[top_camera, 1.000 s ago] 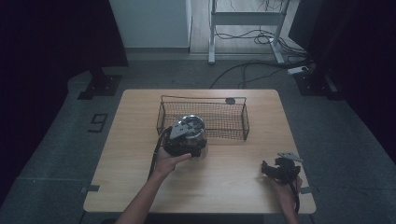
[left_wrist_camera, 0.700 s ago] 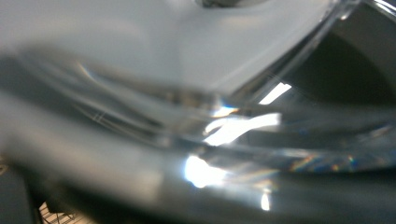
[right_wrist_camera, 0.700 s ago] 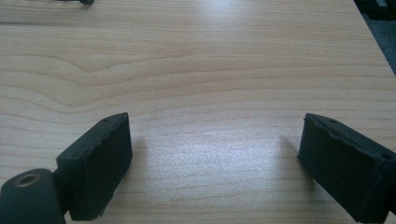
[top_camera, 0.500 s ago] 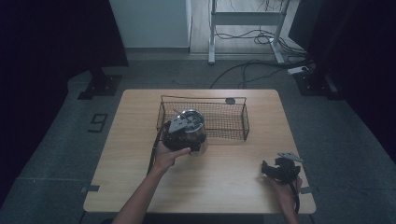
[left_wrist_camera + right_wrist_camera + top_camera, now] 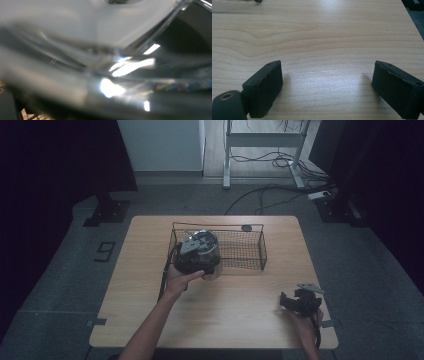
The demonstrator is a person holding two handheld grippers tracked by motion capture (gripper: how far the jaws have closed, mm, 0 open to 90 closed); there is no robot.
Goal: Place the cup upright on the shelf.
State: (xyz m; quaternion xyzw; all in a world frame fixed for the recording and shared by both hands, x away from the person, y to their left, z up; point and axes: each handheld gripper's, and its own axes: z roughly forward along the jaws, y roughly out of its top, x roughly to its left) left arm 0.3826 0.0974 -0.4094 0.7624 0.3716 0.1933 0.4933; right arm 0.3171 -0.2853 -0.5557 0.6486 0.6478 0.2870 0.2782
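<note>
My left gripper [image 5: 199,254] hangs over the near left corner of the black wire basket [image 5: 241,226], a grey plate on its top. It is shut on a clear glass vessel [image 5: 213,268], whose side shows under the gripper. In the left gripper view the glass vessel [image 5: 105,62] sits blurred right against the lens, with bright glints, and hides the jaws. My right gripper [image 5: 286,301] rests low over the wooden table [image 5: 235,320] near its front right corner. In the right gripper view, my right gripper [image 5: 327,72] stands open with bare wood between its black pads [image 5: 265,85].
A small dark round object [image 5: 246,227] lies at the basket's far rim. The basket's wire [image 5: 32,116] shows at the bottom of the left gripper view. Cables and a metal stand [image 5: 260,140] sit on the floor behind the table.
The left hand has carried the glass vessel up and away from the person, from in front of the basket to over its near left corner. The right gripper has stayed put.
</note>
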